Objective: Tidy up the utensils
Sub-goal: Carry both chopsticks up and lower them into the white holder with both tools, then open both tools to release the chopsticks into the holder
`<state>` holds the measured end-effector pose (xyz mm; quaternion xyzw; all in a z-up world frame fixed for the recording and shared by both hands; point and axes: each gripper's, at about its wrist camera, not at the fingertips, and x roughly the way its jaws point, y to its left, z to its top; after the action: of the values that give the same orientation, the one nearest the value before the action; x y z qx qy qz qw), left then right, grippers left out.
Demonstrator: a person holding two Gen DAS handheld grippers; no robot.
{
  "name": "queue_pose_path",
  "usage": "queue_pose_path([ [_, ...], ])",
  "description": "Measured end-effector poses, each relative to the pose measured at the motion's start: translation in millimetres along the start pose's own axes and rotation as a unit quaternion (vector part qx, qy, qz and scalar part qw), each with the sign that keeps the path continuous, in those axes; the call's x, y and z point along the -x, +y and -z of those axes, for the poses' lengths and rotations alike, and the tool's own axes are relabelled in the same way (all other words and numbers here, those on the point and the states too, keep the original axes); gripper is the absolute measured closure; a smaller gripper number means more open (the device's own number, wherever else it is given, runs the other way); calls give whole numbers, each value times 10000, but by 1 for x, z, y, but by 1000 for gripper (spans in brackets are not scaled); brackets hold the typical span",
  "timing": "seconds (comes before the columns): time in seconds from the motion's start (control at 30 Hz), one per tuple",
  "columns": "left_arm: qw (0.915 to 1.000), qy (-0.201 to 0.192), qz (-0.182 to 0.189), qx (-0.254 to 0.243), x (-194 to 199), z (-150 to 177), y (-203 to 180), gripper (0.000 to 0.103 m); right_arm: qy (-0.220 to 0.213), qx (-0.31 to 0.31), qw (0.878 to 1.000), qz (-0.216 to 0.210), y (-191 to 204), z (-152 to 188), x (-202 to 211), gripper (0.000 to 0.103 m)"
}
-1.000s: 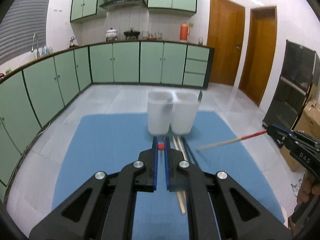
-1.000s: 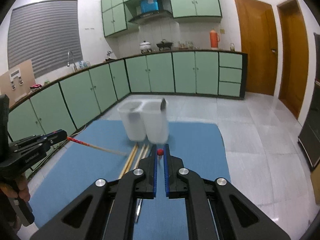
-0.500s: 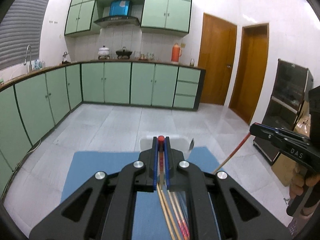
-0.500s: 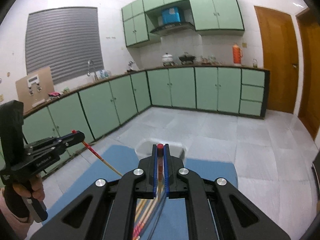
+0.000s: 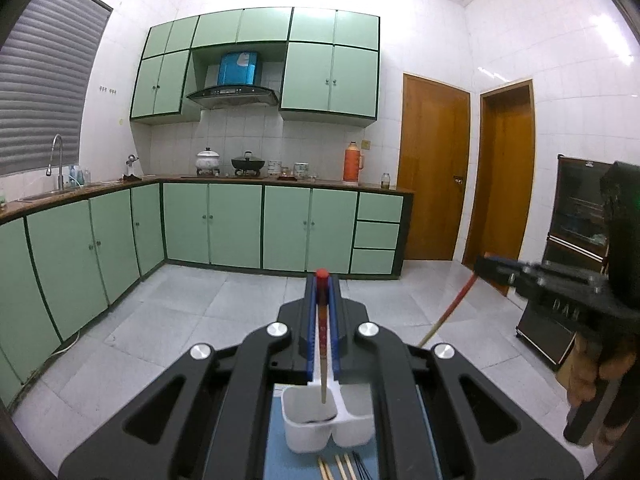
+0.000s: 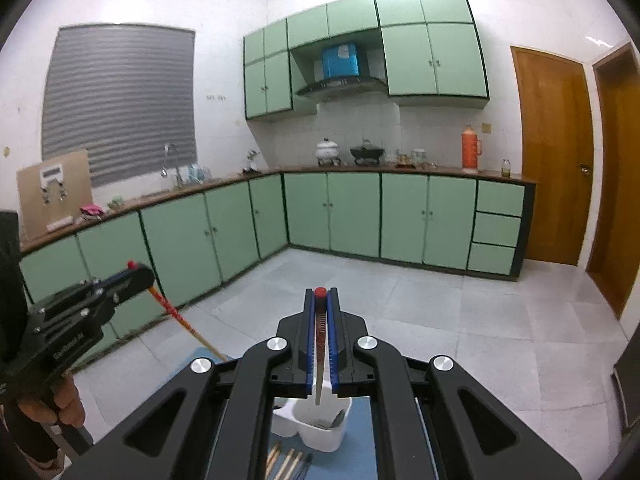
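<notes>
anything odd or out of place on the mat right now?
Mostly no. A few chopsticks lie loose on the blue mat beside the white holder. Each claw, left and right, grips one chopstick above it.

Glossy white tiles (image 5: 560, 80) line the walls. The cupboards (image 5: 236, 224) look smooth, satin green. The doors (image 5: 434, 172) are varnished wood. The holder (image 5: 304, 436) is matt white plastic on a blue cloth-like mat (image 5: 276, 460). Chopsticks (image 5: 322, 360) are wood with lacquered red tops.
</notes>
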<state>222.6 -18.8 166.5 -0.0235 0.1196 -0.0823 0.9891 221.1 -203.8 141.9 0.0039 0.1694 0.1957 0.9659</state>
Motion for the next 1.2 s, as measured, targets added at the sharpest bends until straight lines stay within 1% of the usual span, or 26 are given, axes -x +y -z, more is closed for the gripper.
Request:
queue_pose_path([
  [0.2,9993,355,-92,-5,-48,26,-2,98,338,-119,9994,-13,1,27,-40,97],
  [0.33,9981,619,-43,4,-63,42,2,97,524,-140,9985,-70,5,43,-53,97],
  [0.4,9977,671,-4,54,-62,48,7,96,556,-170,9983,-81,4,50,-54,96],
  [0.5,9978,663,11,50,-53,53,13,86,542,-211,9983,-64,2,56,-47,95],
  [0.53,9978,656,21,41,-48,54,14,85,529,-231,9983,-52,0,57,-43,95],
  [0.57,9978,660,29,43,-45,56,16,85,499,-262,9984,-41,-1,58,-38,93],
  [0.6,9978,664,25,48,-39,58,18,82,455,-283,9986,-30,-2,61,-31,91],
  [0.63,9978,665,16,52,-34,60,19,77,417,-289,9987,-17,-3,62,-26,89],
  [0.7,9978,666,-28,57,-19,69,20,70,340,-318,9989,36,-3,70,-10,85],
  [0.73,9976,681,-70,61,-10,76,22,67,322,-322,9989,55,-2,75,-3,84],
  [0.8,9970,765,-95,91,4,90,23,65,298,-308,9990,138,0,89,11,83],
  [0.83,9967,794,-109,110,10,97,25,63,328,-336,9987,212,2,102,19,83],
  [0.93,9936,1098,-154,209,28,131,27,61,496,-507,9971,285,5,138,30,82],
  [1.03,9876,1533,-198,262,33,169,27,61,744,-627,9942,449,11,183,35,82],
  [1.13,9779,2067,-160,261,36,210,26,61,1099,-765,9901,421,19,225,33,82],
  [1.2,9732,2281,-140,268,38,229,25,61,1397,-793,9861,424,25,252,30,82],
])
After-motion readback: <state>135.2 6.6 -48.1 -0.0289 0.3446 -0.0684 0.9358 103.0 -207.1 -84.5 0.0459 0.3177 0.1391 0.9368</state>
